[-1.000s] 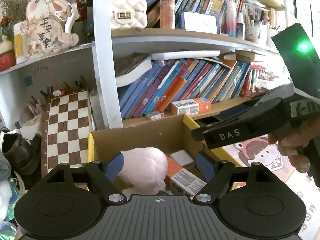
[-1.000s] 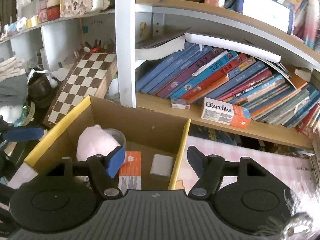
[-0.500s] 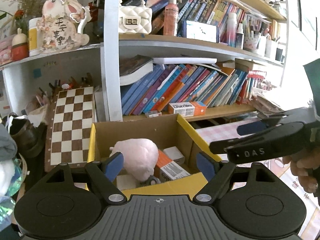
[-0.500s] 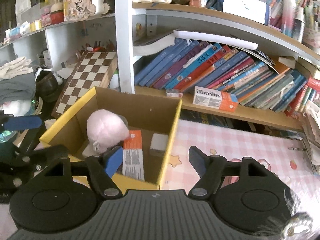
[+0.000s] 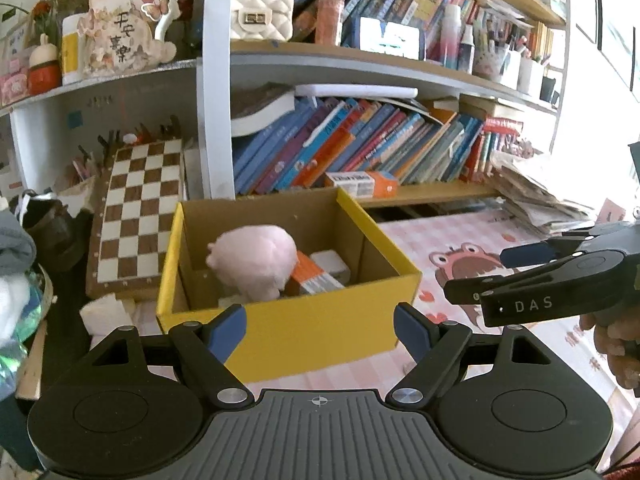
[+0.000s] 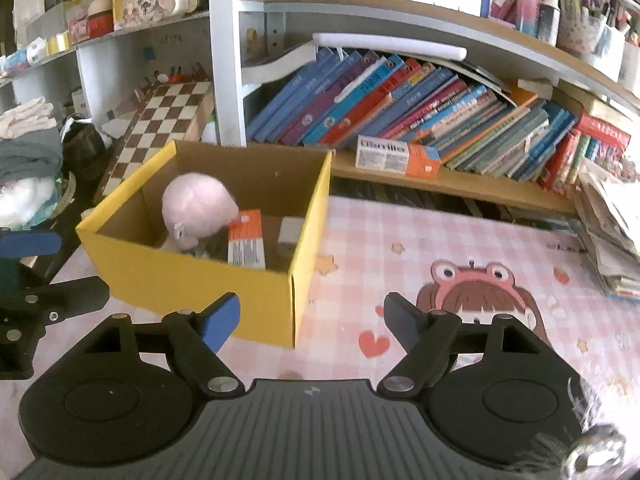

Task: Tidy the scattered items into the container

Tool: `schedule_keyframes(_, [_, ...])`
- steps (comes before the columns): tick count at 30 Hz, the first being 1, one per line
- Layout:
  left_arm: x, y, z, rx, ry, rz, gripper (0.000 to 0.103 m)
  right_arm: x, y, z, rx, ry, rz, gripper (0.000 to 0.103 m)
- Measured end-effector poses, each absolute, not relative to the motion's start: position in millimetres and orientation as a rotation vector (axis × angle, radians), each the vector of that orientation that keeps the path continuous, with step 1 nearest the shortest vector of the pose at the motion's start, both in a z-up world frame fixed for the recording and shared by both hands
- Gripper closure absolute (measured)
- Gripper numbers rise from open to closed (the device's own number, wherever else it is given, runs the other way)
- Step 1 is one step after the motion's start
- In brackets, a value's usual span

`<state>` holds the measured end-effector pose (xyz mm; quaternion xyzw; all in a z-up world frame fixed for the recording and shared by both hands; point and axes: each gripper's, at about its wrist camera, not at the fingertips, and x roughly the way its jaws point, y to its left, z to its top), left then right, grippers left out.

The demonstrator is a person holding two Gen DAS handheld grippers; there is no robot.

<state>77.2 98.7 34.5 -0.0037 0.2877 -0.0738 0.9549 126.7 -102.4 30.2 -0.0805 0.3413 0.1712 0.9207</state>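
— Where have the scattered things ended up?

— Inside the yellow cardboard box (image 5: 320, 326) on the counter (image 6: 460, 248): a pink plush toy (image 5: 254, 262) at the left, an orange-and-white carton (image 6: 246, 242) leaning beside it, and a small white box (image 6: 291, 230) at the right wall.

— And the tongs?

— The left tongs (image 5: 320, 330) are spread wide with nothing between them, just before the box's front wall. The right tongs (image 6: 312, 320) are equally wide apart and empty, above the pink checked cloth by the box's corner.
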Motion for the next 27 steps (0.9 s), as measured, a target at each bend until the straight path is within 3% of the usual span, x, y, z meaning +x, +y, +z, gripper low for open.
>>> schedule_keyframes(12, [56.5,88.1,21.4,-0.029,0.622,-0.118,0.020,92.4,-120.0,10.2,-0.155,0.739,0.309,0.021])
schedule_keyframes(27, [33.3,60.6,14.9,-0.002,0.660,-0.093,0.020,55.7,-143.8,8.1,-0.159,0.733,0.201,0.005])
